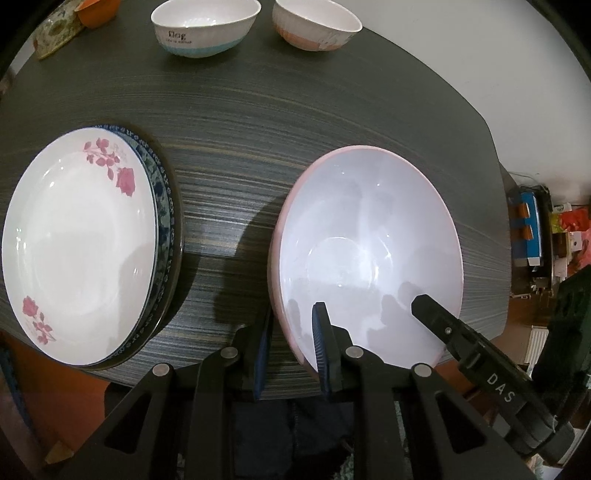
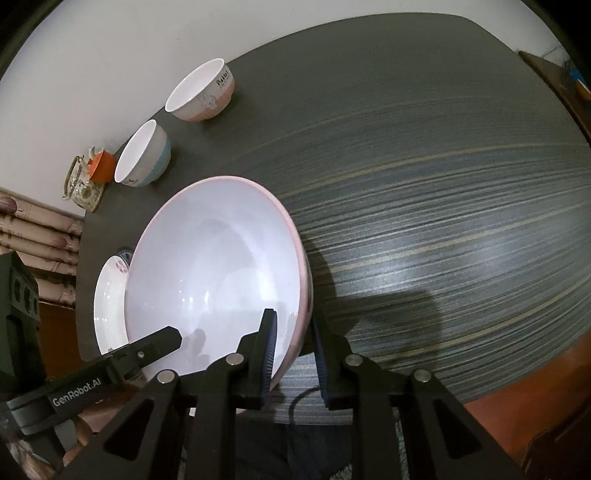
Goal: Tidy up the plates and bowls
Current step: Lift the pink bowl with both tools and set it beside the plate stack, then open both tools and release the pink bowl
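Note:
A large pink bowl [image 1: 369,236] with a white inside stands near the table's front edge; it also shows in the right wrist view [image 2: 214,266]. My left gripper [image 1: 291,347] straddles its left rim, one finger inside and one outside, with a gap either side of the wall. My right gripper [image 2: 293,354] straddles its right rim the same way. A white rose plate [image 1: 74,243] lies on a blue patterned plate [image 1: 168,206] to the left. A blue-banded bowl [image 1: 205,27] and a pink-banded bowl [image 1: 316,26] stand at the far edge.
An orange cup [image 1: 98,11] and a floral tin [image 1: 55,31] sit at the far left corner. The dark striped table [image 1: 258,122] stretches wide to the right [image 2: 461,221]. Clutter [image 1: 535,229] lies beyond the right edge.

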